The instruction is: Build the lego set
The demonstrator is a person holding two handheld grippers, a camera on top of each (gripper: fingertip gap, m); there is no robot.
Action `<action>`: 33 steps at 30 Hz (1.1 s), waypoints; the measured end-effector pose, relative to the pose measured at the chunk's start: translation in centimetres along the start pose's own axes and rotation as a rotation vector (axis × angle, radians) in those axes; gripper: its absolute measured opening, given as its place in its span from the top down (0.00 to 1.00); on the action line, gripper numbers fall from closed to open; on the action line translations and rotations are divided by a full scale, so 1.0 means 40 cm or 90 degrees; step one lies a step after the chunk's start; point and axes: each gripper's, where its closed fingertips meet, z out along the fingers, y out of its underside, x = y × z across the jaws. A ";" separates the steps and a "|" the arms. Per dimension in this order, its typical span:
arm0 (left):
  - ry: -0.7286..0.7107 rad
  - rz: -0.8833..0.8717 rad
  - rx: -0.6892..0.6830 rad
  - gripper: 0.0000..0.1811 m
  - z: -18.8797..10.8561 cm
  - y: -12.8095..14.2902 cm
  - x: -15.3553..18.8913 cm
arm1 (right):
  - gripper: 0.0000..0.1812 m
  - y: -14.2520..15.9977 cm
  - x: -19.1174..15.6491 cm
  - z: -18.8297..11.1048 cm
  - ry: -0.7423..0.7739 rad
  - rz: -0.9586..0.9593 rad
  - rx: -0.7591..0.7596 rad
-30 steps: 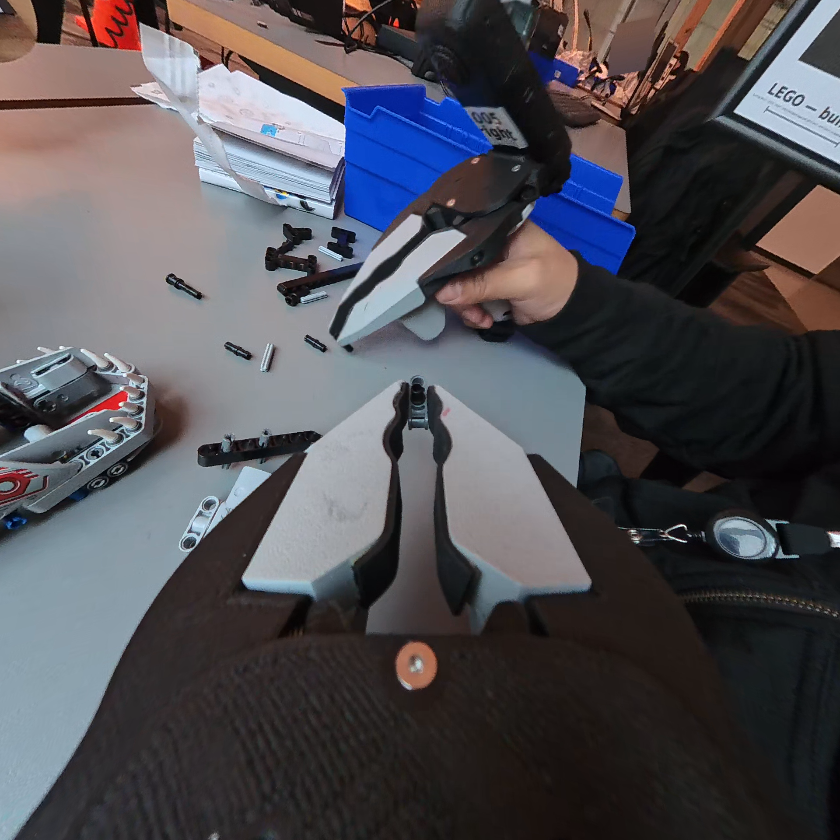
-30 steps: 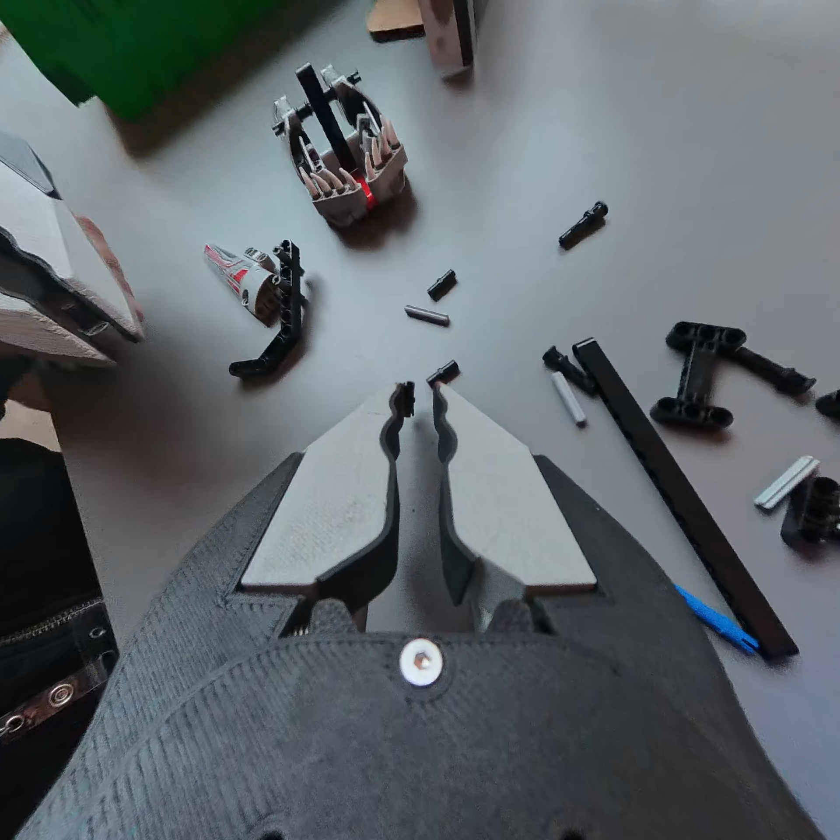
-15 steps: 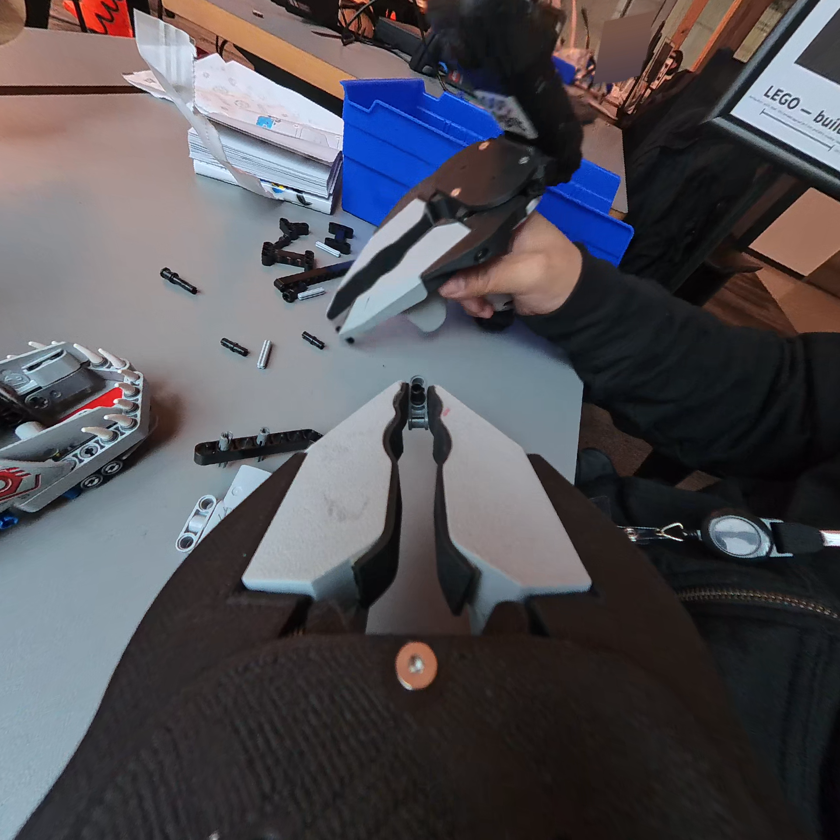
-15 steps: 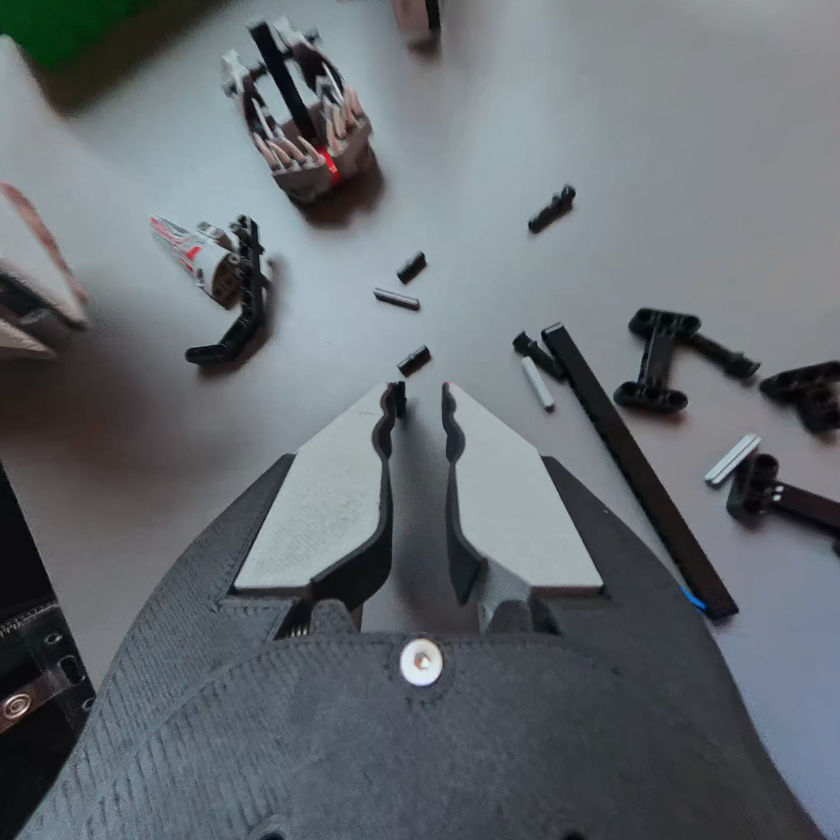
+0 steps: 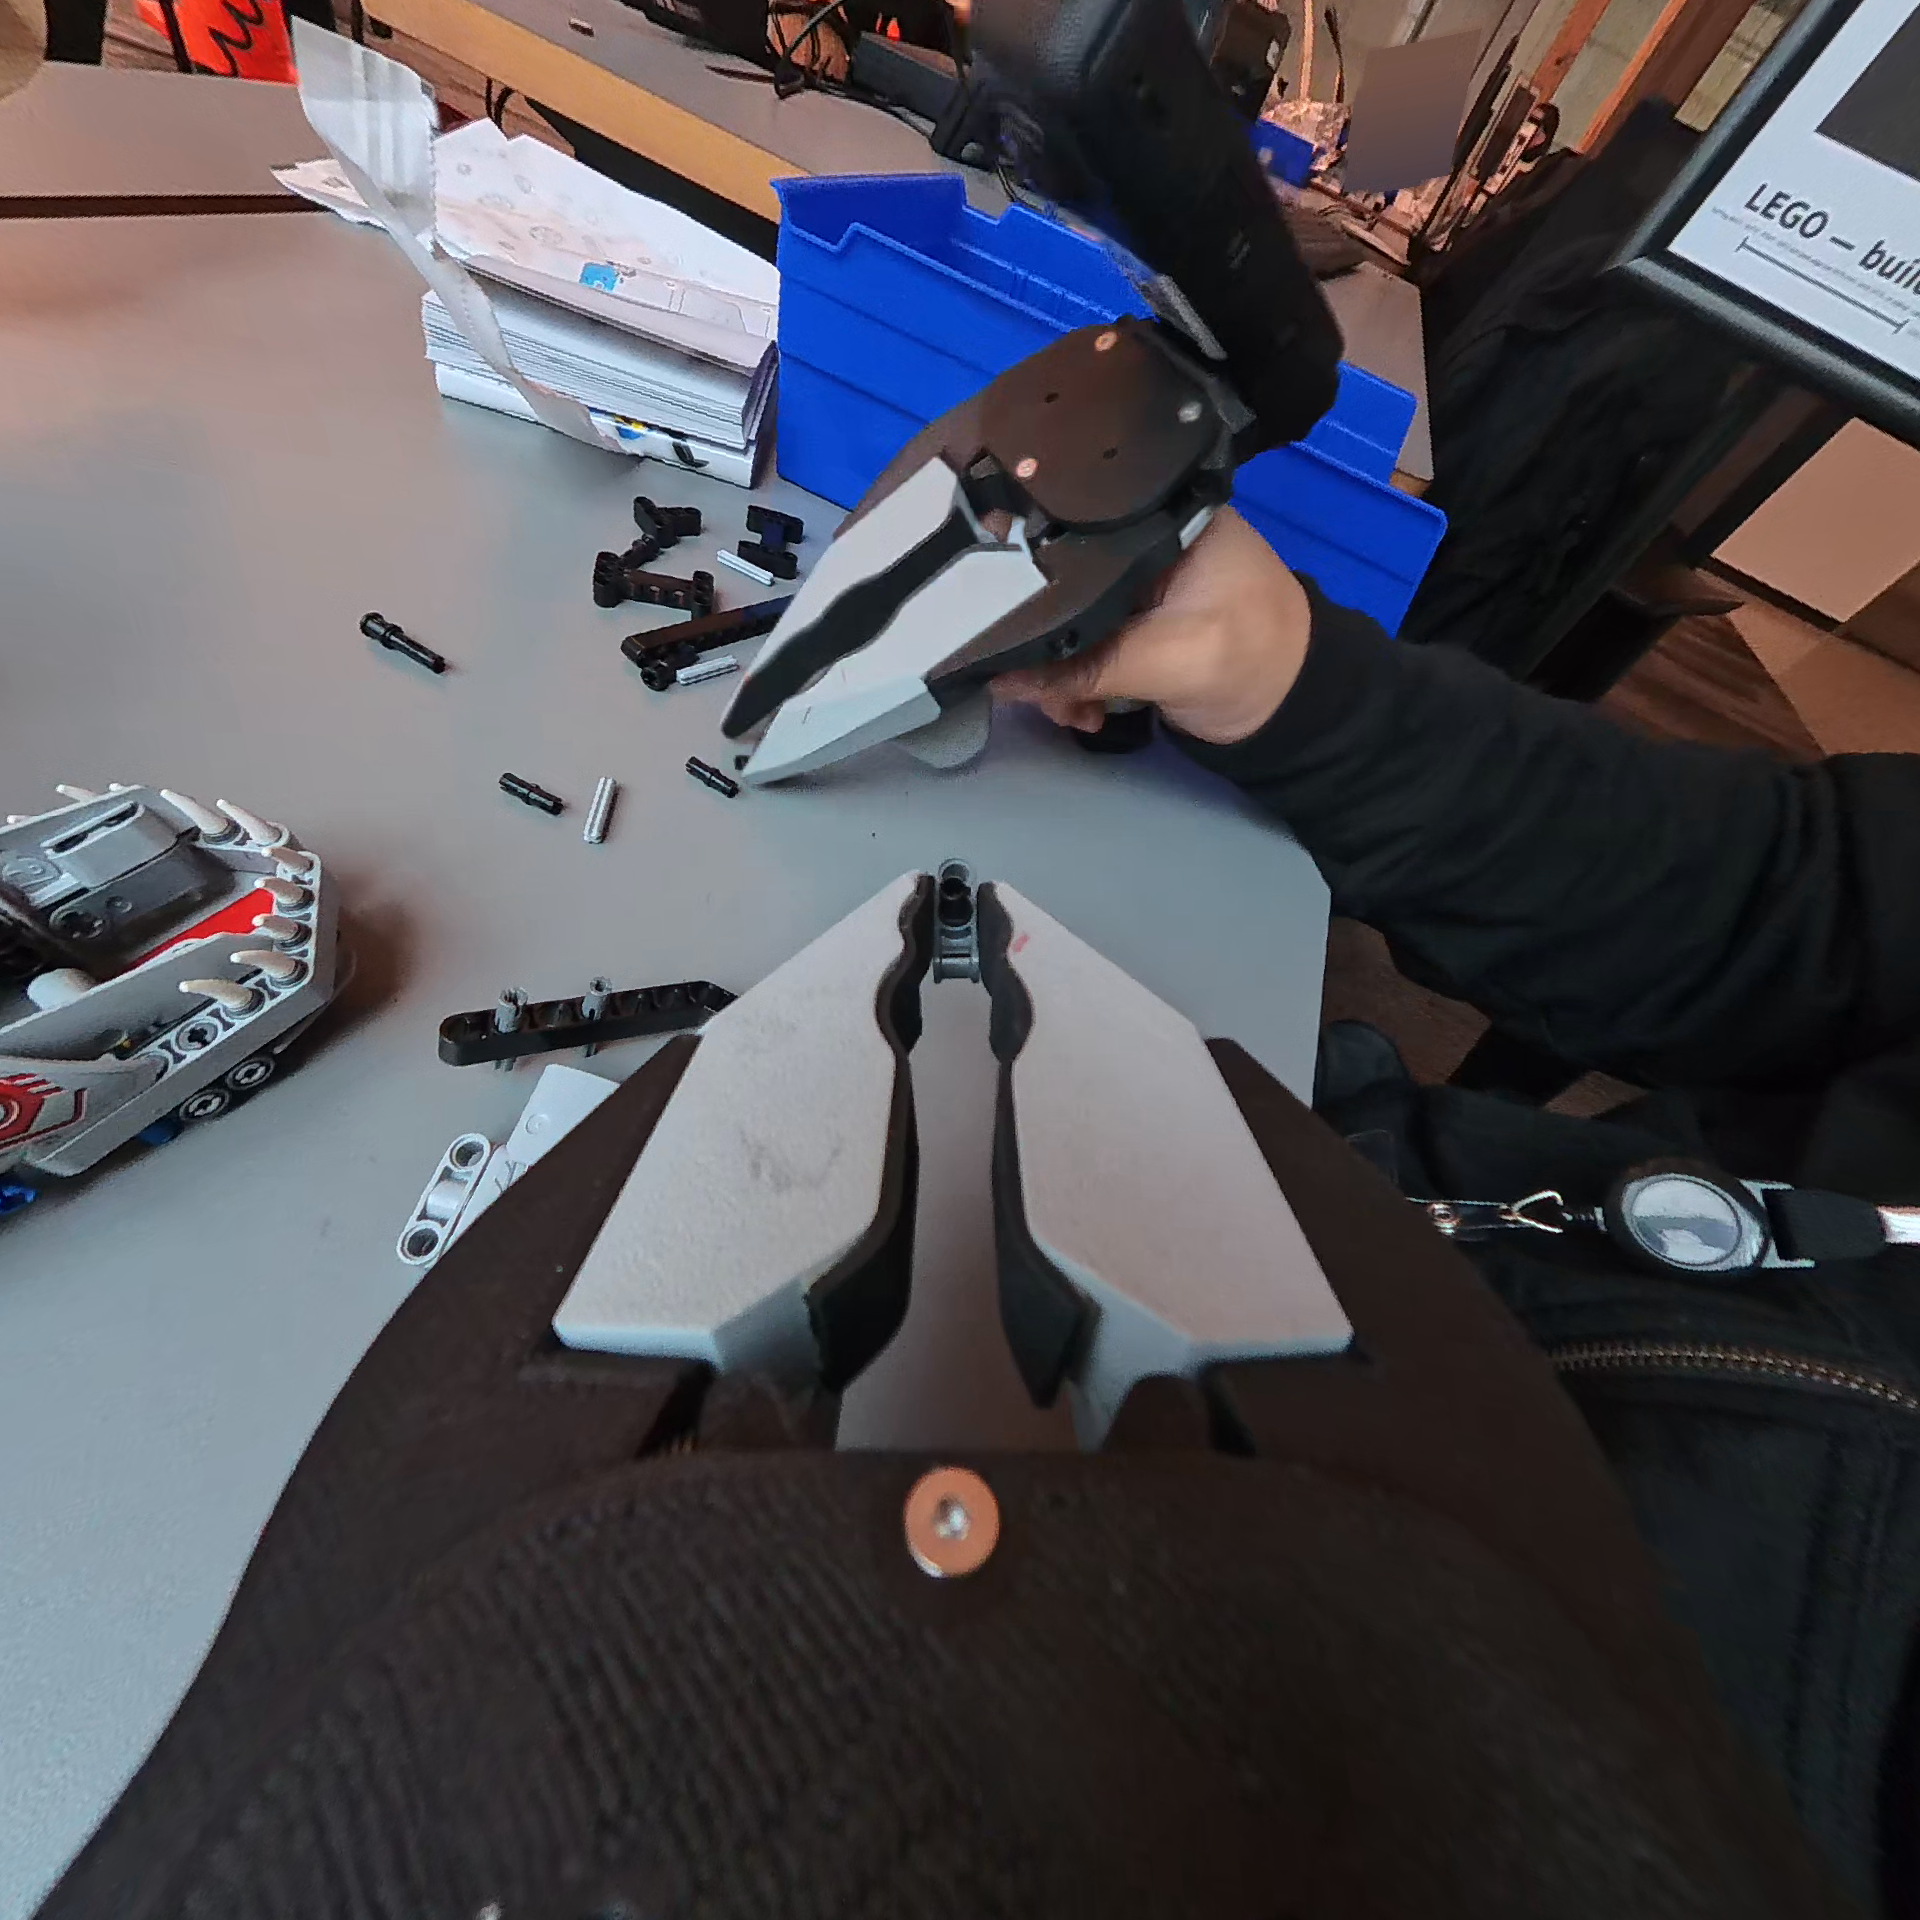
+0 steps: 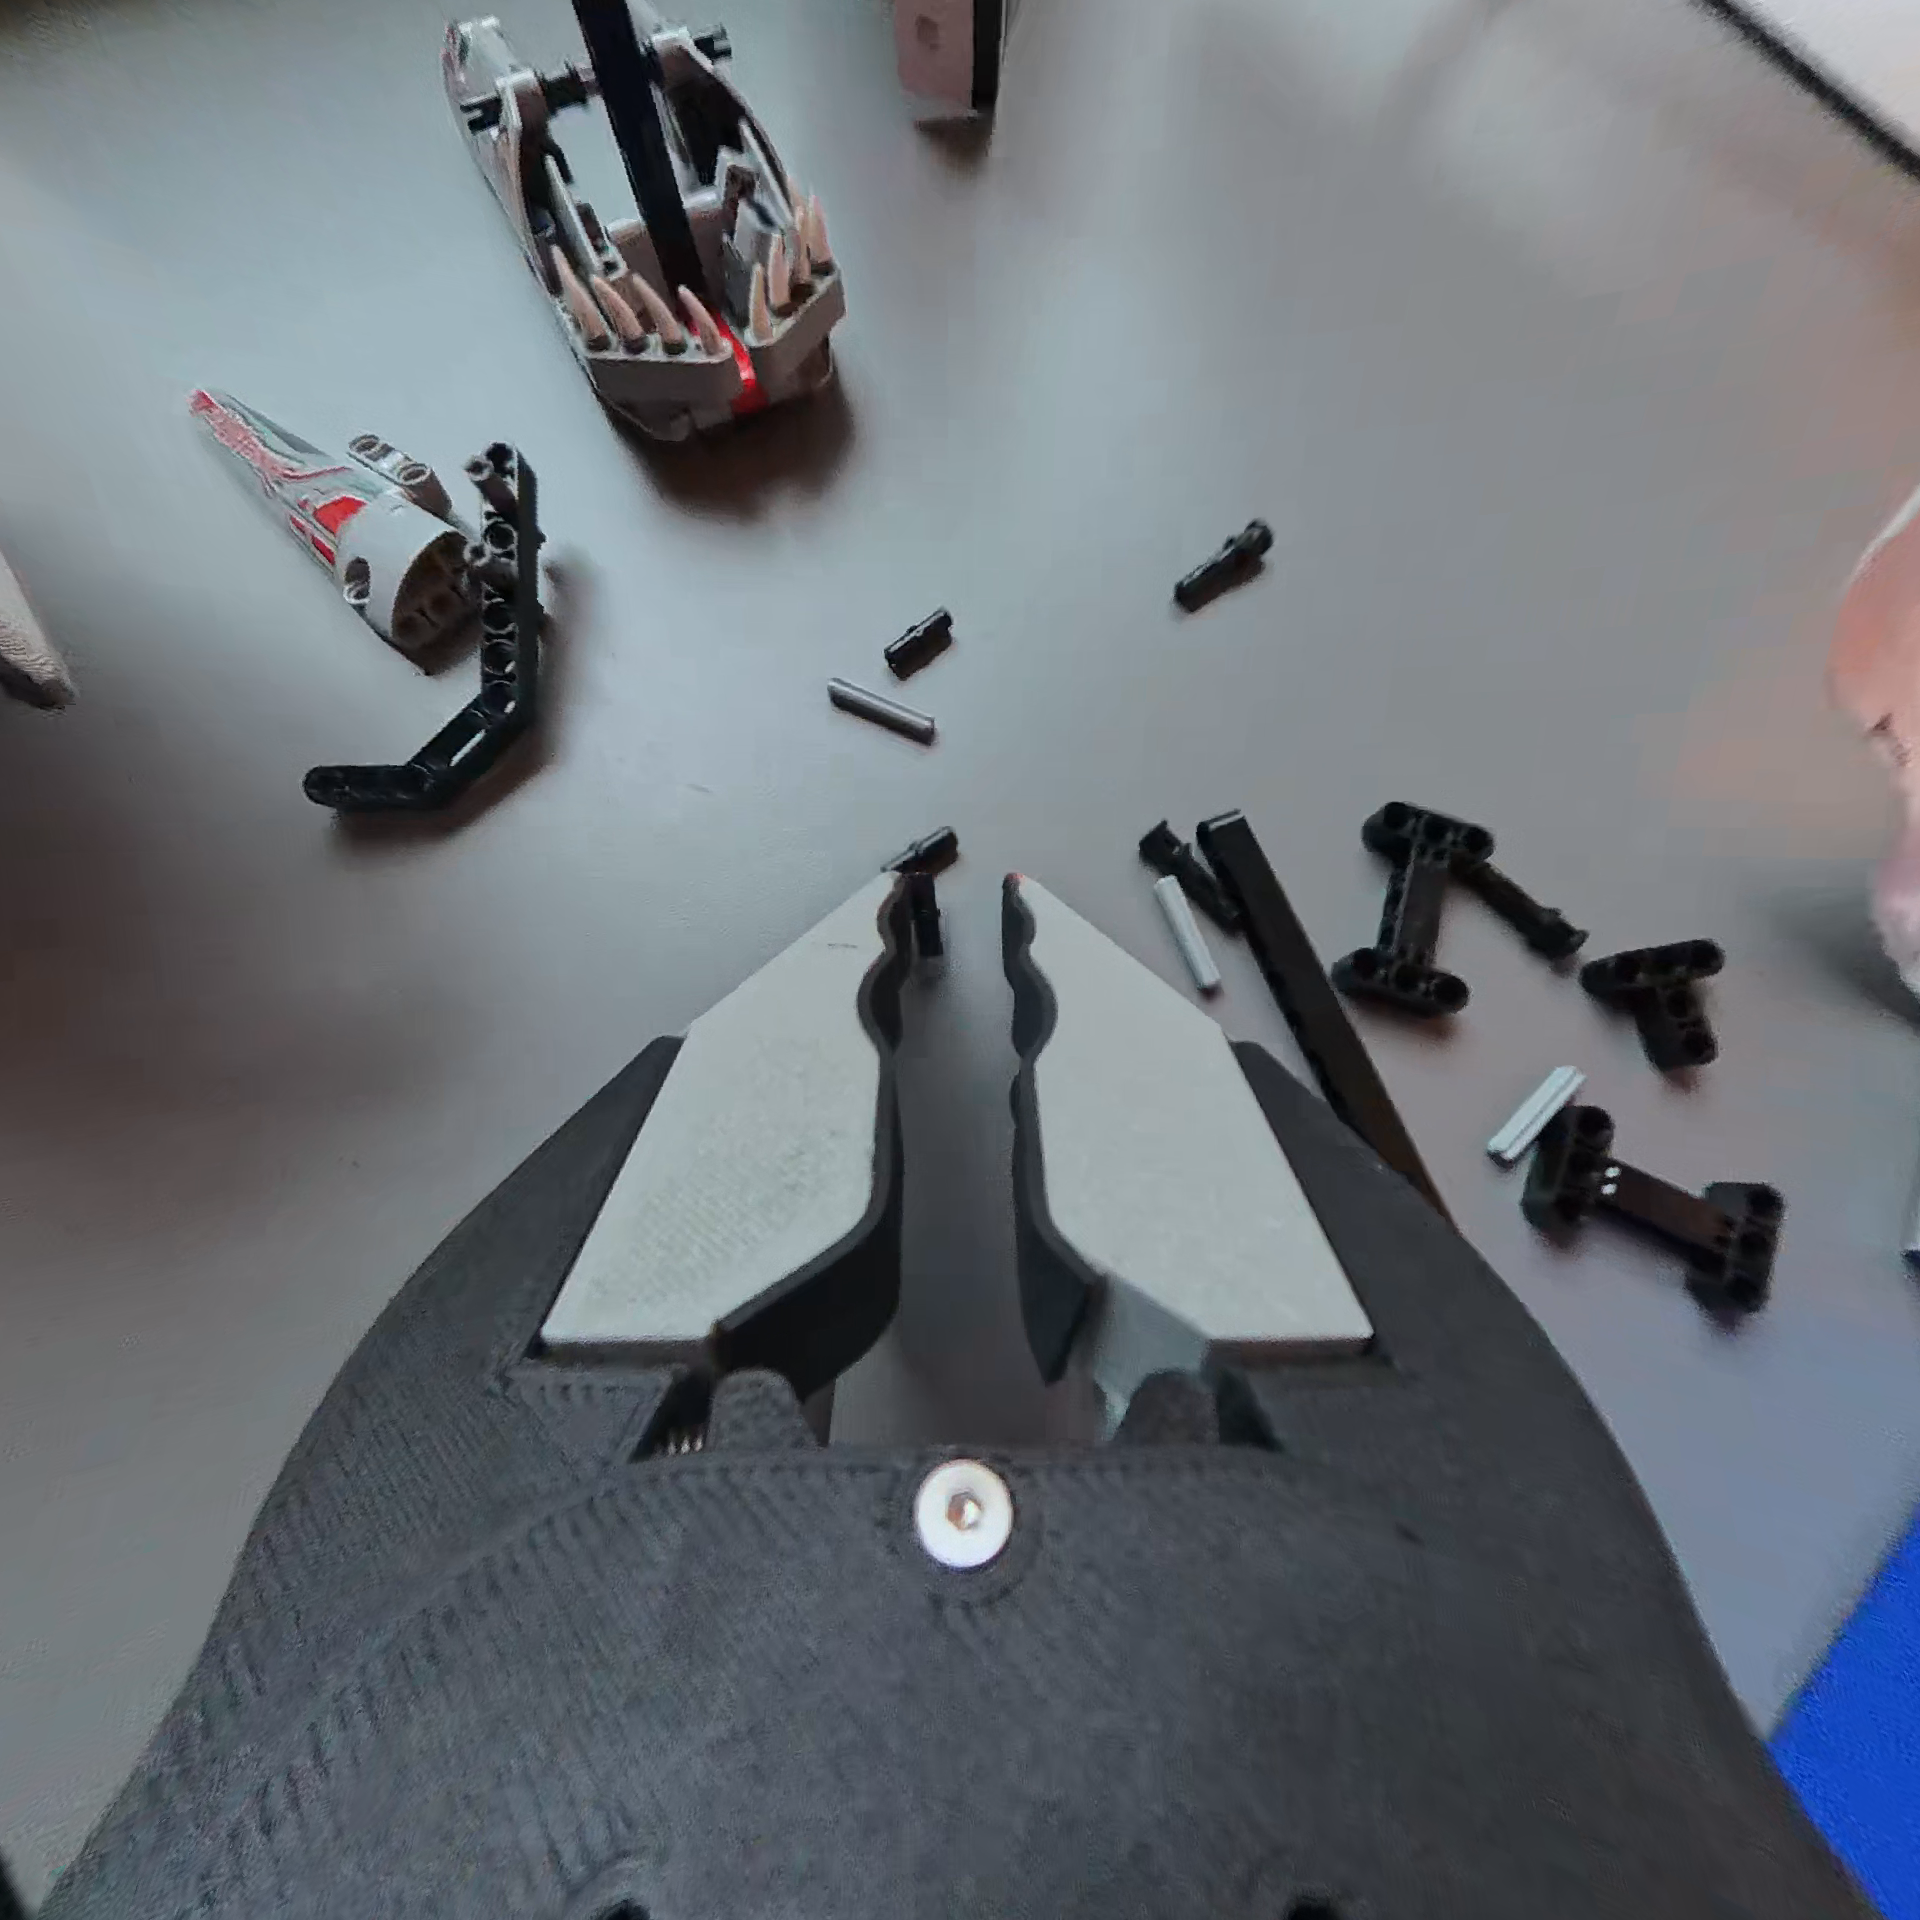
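My left gripper (image 5: 954, 894) is shut on a small grey connector (image 5: 954, 925) and holds it above the grey table's front edge. My right gripper (image 6: 954, 885) is open with its tips low over the table; it also shows in the left wrist view (image 5: 740, 750). A short black pin (image 6: 923, 854) lies just beyond its left finger. Another small black pin (image 6: 927, 920) sits against that finger's inner side; I cannot tell whether it rests on the table. The grey toothed model (image 6: 665, 312) lies farther off, and also shows in the left wrist view (image 5: 156, 966).
Loose black beams (image 6: 1413, 914), pins (image 6: 1224, 564), a grey axle (image 6: 881, 710) and a long black beam (image 6: 1299, 987) lie right of my right gripper. A fin with a bent beam (image 6: 488, 675) lies left. A blue bin (image 5: 935, 312) and booklets (image 5: 592, 343) stand behind.
My right gripper has opened wider and shifted along the table, staying by the short black pin. My left gripper still holds the grey connector and has hardly moved.
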 end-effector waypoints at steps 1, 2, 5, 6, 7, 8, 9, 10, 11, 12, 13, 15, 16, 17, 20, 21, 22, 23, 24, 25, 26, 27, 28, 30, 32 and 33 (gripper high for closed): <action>0.000 0.000 0.000 0.97 0.000 0.000 0.000 | 0.92 -0.009 0.002 -0.004 0.013 -0.014 0.011; 0.000 0.000 0.000 0.97 0.000 0.000 0.000 | 0.92 -0.015 0.001 -0.007 0.019 -0.022 0.020; 0.001 -0.001 -0.001 0.97 0.000 0.000 0.000 | 0.90 -0.010 -0.001 -0.004 0.009 -0.017 0.013; 0.001 -0.001 0.000 0.97 0.000 0.000 0.000 | 0.90 -0.013 -0.002 -0.006 0.004 -0.012 0.019; 0.001 -0.001 0.000 0.97 0.000 0.000 0.000 | 0.90 -0.025 -0.003 -0.013 -0.003 -0.007 0.039; 0.002 -0.002 0.001 0.97 0.000 0.000 0.000 | 0.91 -0.039 -0.006 -0.024 -0.012 0.001 0.062; 0.003 -0.002 0.000 0.97 0.000 -0.001 0.000 | 0.94 -0.044 -0.006 -0.030 -0.020 0.009 0.070; 0.003 -0.003 0.000 0.97 0.000 0.000 0.000 | 0.93 -0.034 -0.003 -0.027 -0.019 0.011 0.054; 0.003 -0.003 -0.001 0.97 0.001 0.000 0.000 | 0.92 -0.011 0.004 -0.016 -0.011 0.008 0.020; 0.003 -0.003 -0.002 0.97 0.001 0.001 0.000 | 0.90 0.005 0.009 -0.003 -0.003 0.005 -0.001; 0.003 -0.002 -0.003 0.97 0.001 0.001 0.001 | 0.90 0.007 0.007 0.002 -0.005 0.005 -0.001; 0.002 0.001 -0.003 0.97 0.001 0.001 0.001 | 0.88 0.003 0.008 -0.001 -0.003 0.006 0.004; 0.002 0.001 -0.002 0.97 0.001 0.001 0.001 | 0.88 -0.002 0.012 -0.004 0.005 0.002 0.014; 0.002 0.001 -0.003 0.97 0.001 0.001 0.001 | 0.88 -0.007 0.016 -0.008 0.011 0.001 0.024; 0.003 0.000 -0.003 0.97 0.002 0.001 0.001 | 0.87 -0.036 0.021 -0.031 0.007 0.013 0.072; 0.003 0.001 -0.003 0.97 0.001 0.000 0.001 | 0.87 -0.048 0.021 -0.040 0.002 0.021 0.092; 0.003 0.000 -0.003 0.97 0.001 0.000 0.002 | 0.87 -0.059 0.020 -0.051 -0.007 0.031 0.110; 0.004 0.000 -0.002 0.97 0.001 0.000 0.001 | 0.87 -0.070 0.019 -0.063 -0.019 0.042 0.128; 0.004 -0.001 -0.003 0.97 0.001 0.000 0.002 | 0.87 -0.083 0.015 -0.078 -0.033 0.051 0.148; 0.006 -0.001 -0.003 0.97 0.001 0.000 0.002 | 0.87 -0.098 0.009 -0.096 -0.049 0.053 0.169; 0.007 0.000 -0.003 0.97 0.001 0.000 0.003 | 0.87 -0.114 0.000 -0.114 -0.066 0.052 0.186; 0.008 0.000 -0.003 0.97 0.002 0.000 0.004 | 0.88 -0.128 -0.016 -0.131 -0.087 0.045 0.200; 0.011 -0.001 -0.004 0.97 0.002 0.001 0.005 | 0.89 -0.143 -0.042 -0.149 -0.123 0.033 0.212; 0.025 -0.004 -0.001 0.97 0.000 -0.001 0.010 | 0.91 -0.162 -0.119 -0.179 -0.224 0.002 0.221; 0.043 -0.012 0.007 0.97 -0.004 -0.005 0.015 | 0.91 -0.171 -0.177 -0.198 -0.296 -0.012 0.220; 0.049 -0.018 0.012 0.97 -0.006 -0.007 0.015 | 0.91 -0.178 -0.200 -0.211 -0.333 -0.010 0.230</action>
